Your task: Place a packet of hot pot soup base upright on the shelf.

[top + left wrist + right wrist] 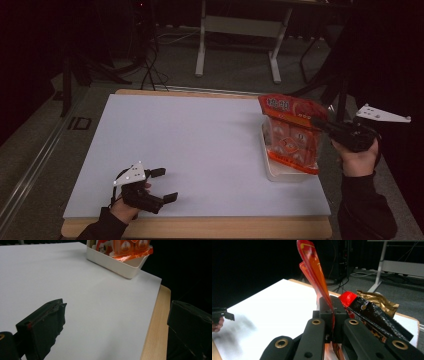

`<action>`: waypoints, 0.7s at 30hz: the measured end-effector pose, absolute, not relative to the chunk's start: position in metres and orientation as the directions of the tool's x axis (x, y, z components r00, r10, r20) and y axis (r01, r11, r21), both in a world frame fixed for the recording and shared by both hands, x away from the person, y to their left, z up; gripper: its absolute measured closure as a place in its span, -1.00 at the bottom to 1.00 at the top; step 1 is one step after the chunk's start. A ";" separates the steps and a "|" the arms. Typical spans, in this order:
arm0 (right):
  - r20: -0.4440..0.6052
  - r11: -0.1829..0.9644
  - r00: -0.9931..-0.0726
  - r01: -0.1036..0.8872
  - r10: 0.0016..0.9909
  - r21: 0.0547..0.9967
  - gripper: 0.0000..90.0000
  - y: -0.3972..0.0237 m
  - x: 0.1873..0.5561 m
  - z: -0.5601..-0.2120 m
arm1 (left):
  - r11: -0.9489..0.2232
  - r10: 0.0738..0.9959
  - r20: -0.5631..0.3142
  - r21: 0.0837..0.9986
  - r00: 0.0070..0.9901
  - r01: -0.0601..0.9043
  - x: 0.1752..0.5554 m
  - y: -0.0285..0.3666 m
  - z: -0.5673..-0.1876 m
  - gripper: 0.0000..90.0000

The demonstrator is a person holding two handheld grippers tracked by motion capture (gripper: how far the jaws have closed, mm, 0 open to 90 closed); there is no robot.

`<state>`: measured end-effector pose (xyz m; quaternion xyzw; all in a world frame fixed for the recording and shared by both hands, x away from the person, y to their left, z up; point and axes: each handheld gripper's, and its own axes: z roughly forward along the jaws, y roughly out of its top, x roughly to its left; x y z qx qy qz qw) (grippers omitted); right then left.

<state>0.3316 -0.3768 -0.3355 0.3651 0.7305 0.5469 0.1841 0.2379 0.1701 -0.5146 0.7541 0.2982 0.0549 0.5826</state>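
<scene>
An orange-red snack bag (pixel 292 132) stands upright in a white tray (pixel 280 174) at the table's right edge. My right gripper (pixel 320 123) is shut on the bag's upper right edge; in the right gripper view the bag's thin sealed edge (pixel 314 270) rises from between the closed jaws of my right gripper (pixel 332 307). My left gripper (pixel 164 184) rests low near the table's front left, jaws wide apart with nothing between them. The left gripper view shows its fingers (pixel 47 320) over bare white table, with the tray (pixel 117 263) and bag (pixel 130 247) far off.
A black and gold packet (pixel 377 312) and a red object (pixel 347 298) lie in the tray beside the bag. The white sheet (pixel 200 150) covers the wooden table (pixel 200 227). A desk frame (pixel 240 40) stands on the floor beyond.
</scene>
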 end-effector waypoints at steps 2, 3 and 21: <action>0.147 0.126 -0.665 0.345 0.732 0.930 1.00 -0.377 0.334 -0.340 | -0.146 0.513 -0.265 0.910 0.816 0.387 0.238 0.170 -0.516 -0.96; 0.156 0.121 -0.664 0.351 0.731 0.929 1.00 -0.377 0.335 -0.342 | -0.146 0.512 -0.267 0.910 0.816 0.388 0.238 0.170 -0.516 -0.96; 0.274 0.014 -0.615 0.421 0.739 0.907 1.00 -0.401 0.331 -0.387 | -0.159 0.515 -0.270 0.903 0.814 0.400 0.240 0.169 -0.521 -0.97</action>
